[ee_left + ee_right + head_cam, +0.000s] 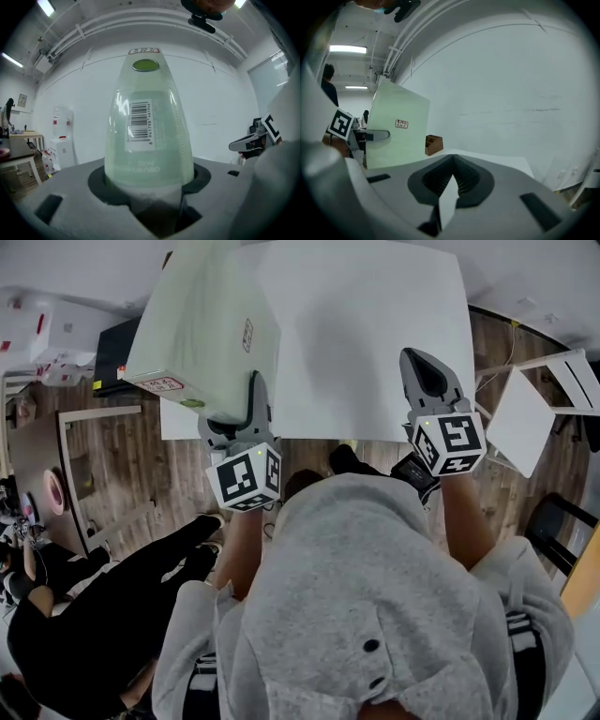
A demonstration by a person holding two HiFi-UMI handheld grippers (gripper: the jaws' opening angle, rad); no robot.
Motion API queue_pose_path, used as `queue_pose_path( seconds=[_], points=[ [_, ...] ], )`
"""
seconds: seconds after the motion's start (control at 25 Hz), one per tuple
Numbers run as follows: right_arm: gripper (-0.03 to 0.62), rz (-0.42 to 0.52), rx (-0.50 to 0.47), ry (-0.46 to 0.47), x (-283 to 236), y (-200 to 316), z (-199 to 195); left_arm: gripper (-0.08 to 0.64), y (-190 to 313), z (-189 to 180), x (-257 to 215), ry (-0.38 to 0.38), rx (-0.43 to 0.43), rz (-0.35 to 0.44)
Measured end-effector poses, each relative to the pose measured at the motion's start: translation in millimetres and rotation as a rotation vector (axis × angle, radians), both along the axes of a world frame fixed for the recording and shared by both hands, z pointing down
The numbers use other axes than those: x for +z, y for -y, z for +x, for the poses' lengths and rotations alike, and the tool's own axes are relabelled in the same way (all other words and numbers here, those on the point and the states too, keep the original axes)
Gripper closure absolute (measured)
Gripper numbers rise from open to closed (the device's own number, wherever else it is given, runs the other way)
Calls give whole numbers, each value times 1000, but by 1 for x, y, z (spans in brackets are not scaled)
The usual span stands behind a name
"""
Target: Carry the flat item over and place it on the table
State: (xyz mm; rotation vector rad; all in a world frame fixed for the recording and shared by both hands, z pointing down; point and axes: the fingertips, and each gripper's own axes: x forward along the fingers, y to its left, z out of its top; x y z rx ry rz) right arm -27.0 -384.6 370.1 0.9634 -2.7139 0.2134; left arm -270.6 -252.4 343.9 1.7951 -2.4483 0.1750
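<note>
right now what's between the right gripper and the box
Only bare white table, shown in the head view between the right gripper and the box.

Flat box (202,324) above the table's (375,334) left edge — desk organizer (433,144) on the table

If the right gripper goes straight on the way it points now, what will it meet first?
Probably the white wall, after passing over the white table; the wooden organizer stands left of that line. Depth is unclear.
</note>
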Motion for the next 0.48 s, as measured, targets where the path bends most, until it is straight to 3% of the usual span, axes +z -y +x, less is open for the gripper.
queue_pose_path(
  seconds=[0.48],
  points=[
    [572, -31, 2, 6, 6, 9, -18, 278, 12, -27, 11, -7, -27, -22]
  ],
)
